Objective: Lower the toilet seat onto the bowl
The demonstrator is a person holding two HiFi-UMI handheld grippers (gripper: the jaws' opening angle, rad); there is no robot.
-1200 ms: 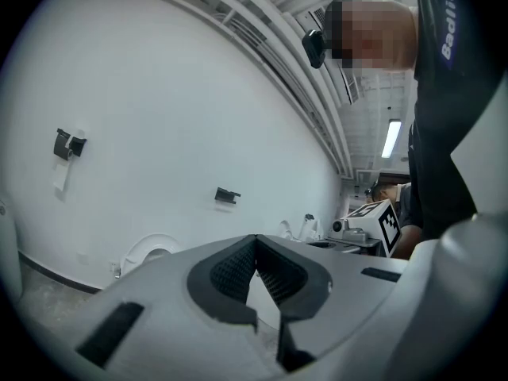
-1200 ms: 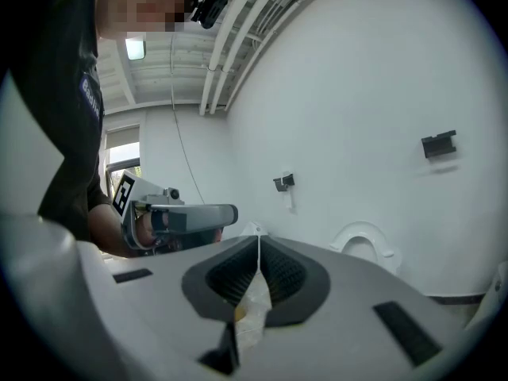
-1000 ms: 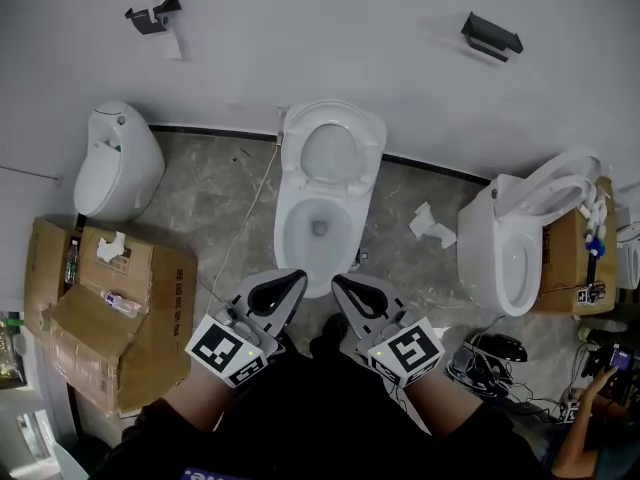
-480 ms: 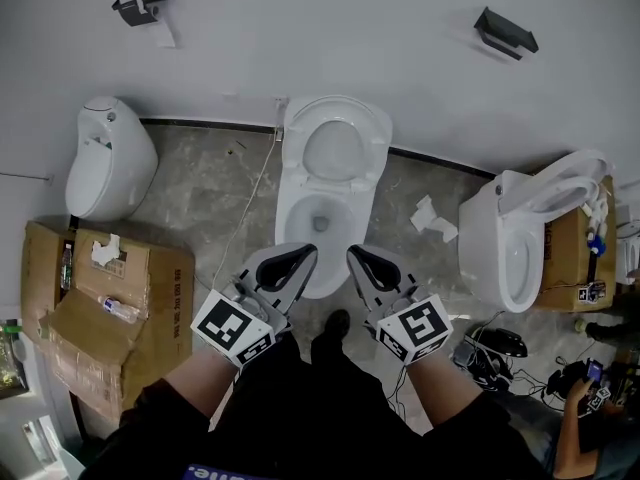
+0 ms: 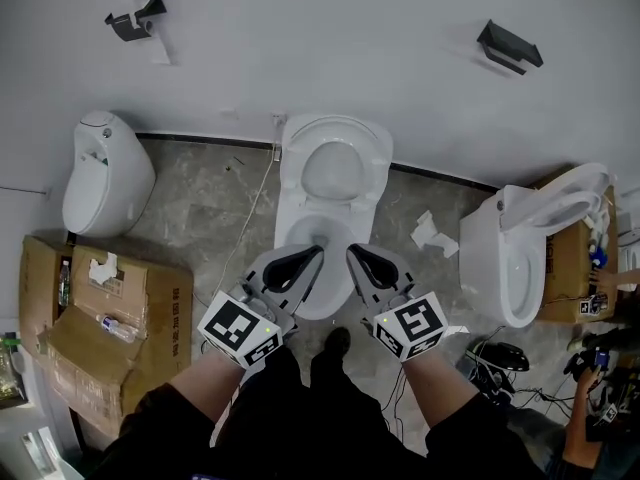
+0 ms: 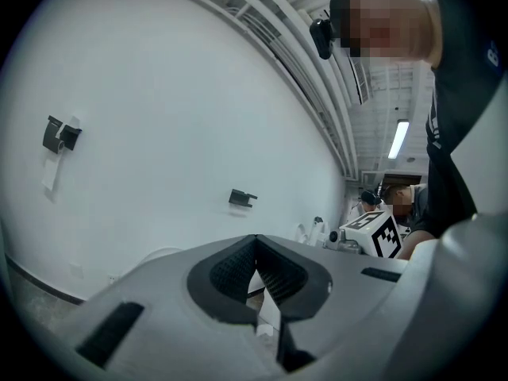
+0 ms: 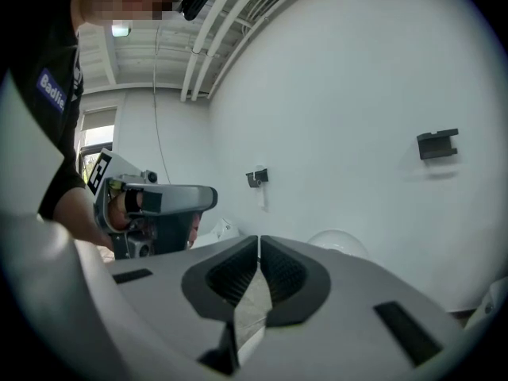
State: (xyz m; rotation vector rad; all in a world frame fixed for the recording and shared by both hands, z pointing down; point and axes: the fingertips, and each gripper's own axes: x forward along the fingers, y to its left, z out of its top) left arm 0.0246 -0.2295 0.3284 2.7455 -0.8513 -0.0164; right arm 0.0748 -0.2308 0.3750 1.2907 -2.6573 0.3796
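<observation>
Toilet seat point(image 5: 376, 158) is found raised, stood up ahead of both sets of jaws and leaned back toward the wall. The bowl point(image 5: 286, 236) is spread out just under and in front of the jaw tips. The seat's long axis is run upward from the hinge at the back of the bowl to the free rounded edge at the top, and the open ring is faced toward the jaws.

Left gripper point(image 5: 314, 252) and right gripper point(image 5: 351, 251) are both held closed with nothing caught between the pads. They are kept side by side, near each other and short of the seat.

Probably a stiff, fairly light moulded plastic ring is being dealt with here, glossy and slippery. So it's likely best hooked or nudged at the free top edge, farthest from the hinge, and eased down. If it's let go early it could be slammed onto the ceramic, so a controlled lowering is called for.
</observation>
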